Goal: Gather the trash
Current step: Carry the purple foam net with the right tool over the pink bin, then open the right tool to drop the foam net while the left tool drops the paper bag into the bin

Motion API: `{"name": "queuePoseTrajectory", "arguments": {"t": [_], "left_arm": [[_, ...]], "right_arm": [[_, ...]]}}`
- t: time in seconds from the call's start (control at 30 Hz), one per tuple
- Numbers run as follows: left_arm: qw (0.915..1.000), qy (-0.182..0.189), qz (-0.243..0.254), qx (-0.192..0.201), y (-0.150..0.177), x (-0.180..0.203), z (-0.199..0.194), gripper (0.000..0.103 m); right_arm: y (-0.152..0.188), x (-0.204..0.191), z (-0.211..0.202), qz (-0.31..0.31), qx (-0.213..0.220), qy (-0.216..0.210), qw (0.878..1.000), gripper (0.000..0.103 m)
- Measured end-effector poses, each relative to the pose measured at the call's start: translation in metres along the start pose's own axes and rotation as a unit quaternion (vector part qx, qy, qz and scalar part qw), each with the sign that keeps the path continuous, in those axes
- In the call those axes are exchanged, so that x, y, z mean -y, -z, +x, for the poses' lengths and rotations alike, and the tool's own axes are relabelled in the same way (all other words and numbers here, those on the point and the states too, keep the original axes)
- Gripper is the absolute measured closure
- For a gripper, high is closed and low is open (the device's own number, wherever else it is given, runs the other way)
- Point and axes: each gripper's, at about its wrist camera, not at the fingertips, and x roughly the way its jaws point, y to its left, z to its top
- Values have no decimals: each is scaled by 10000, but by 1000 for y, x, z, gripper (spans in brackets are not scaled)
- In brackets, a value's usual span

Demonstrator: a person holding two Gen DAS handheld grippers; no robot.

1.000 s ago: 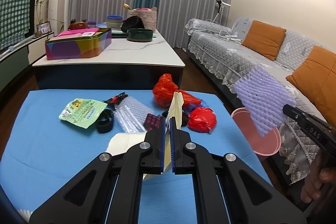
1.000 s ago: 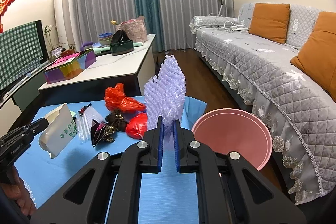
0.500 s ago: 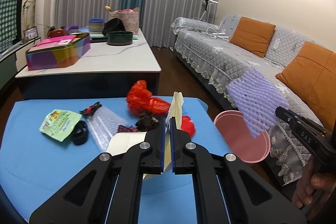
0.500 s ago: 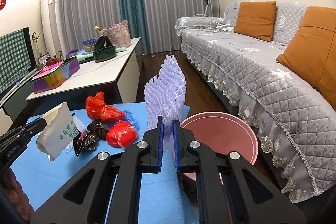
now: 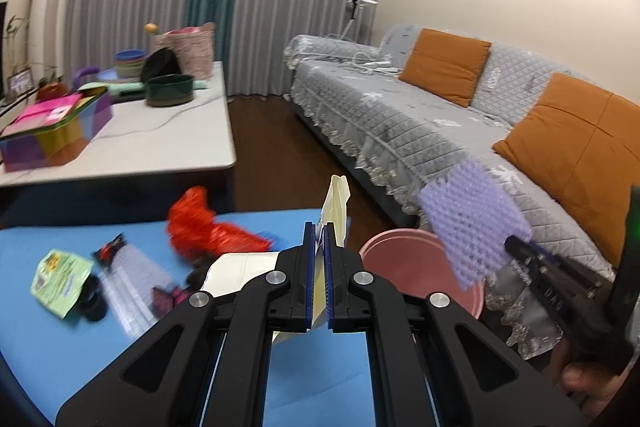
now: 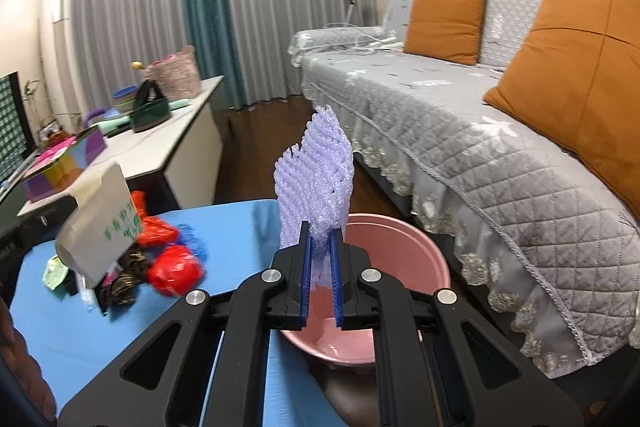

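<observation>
Gripping a cream paper carton [image 5: 338, 205] in the left gripper [image 5: 318, 277] above the blue table [image 5: 48, 339], pinched a purple foam net [image 6: 316, 175] in the right gripper [image 6: 322, 281], held over the pink basin [image 6: 400, 255], red bags [image 5: 200, 227] left among wrappers

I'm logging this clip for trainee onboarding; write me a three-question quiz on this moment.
1. True or false: the right gripper is shut on the purple foam net.
2. What does the left gripper hold? A) red plastic bag B) cream paper box C) green snack packet
3. Which container stands beyond the blue table's edge, beside the sofa?

Key: 1 true; 2 B; 3 the pink basin.
</observation>
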Motion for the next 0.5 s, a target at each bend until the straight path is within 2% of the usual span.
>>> {"name": "queuePoseTrajectory", "arguments": {"t": [0.27,0.5], "left_arm": [[9978,609,196,-161,-18,40,42,99],[9947,949,316,-245,-27,65,79,99]], "right_arm": [[1,22,19,180,-135,362,9991,94],[4,39,38,289,-221,569,9977,94]]}}
